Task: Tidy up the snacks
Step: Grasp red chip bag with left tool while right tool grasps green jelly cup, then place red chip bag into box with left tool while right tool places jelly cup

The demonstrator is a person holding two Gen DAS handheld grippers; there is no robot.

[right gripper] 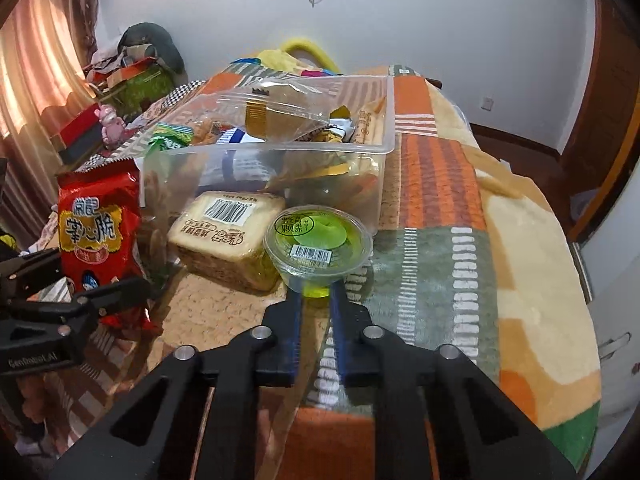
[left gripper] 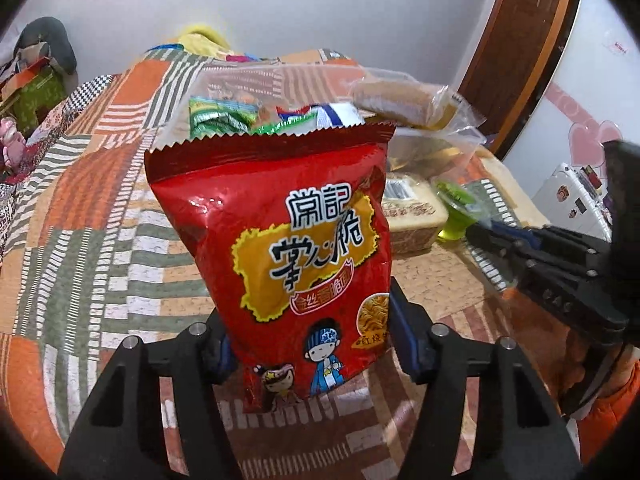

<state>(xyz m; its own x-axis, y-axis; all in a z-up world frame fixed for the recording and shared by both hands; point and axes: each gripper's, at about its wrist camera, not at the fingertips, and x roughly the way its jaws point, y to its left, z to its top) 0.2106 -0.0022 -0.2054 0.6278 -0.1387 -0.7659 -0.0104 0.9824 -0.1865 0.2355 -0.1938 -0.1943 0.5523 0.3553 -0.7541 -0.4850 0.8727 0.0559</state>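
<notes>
My left gripper (left gripper: 308, 344) is shut on a red snack bag (left gripper: 288, 240) and holds it upright above the patchwork bed, in front of the clear plastic bin (left gripper: 224, 80). The bag also shows at the left of the right wrist view (right gripper: 96, 228). My right gripper (right gripper: 314, 300) is shut on the base of a green jelly cup (right gripper: 318, 240), next to a wrapped yellow cake pack (right gripper: 228, 232). The clear bin (right gripper: 380, 148) behind them holds several snack packets.
The patchwork blanket (right gripper: 440, 240) covers the bed, which drops off at the right. Boxes and clutter (right gripper: 120, 80) sit at the far left by the curtain. A wooden door (left gripper: 520, 40) stands at the right, and yellow fabric (right gripper: 300, 48) lies behind the bin.
</notes>
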